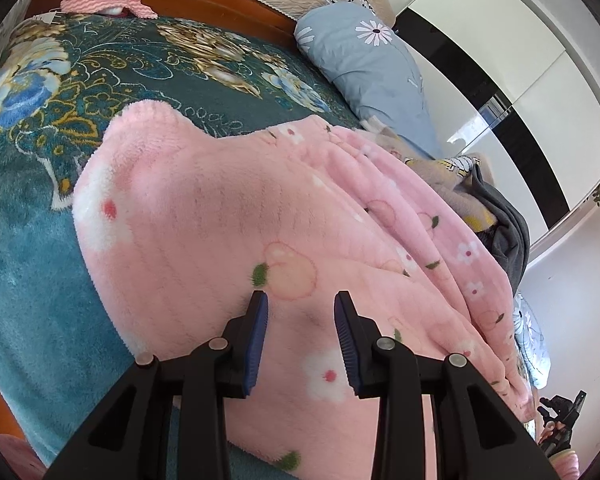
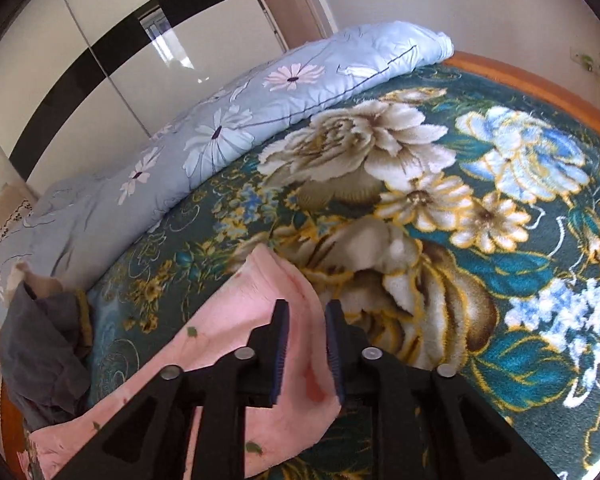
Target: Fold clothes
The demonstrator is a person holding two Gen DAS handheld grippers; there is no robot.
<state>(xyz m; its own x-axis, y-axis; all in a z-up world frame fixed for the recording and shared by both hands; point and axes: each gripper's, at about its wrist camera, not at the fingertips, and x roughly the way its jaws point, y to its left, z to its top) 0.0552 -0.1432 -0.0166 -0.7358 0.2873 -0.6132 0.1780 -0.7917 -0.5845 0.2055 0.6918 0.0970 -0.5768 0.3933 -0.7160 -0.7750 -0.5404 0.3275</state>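
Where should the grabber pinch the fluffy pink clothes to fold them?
Probably at the pink garment's free end, where it tapers to a thin flap lying flat on the blanket. The right gripper hangs open over that edge; come down from above with one finger each side of it. The middle is bunched and thick, so it is harder to pinch.

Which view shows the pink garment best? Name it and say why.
The left wrist view: the pink garment fills the frame, its folds and flower print clear. The right wrist view shows only one end of it lying on the blanket.
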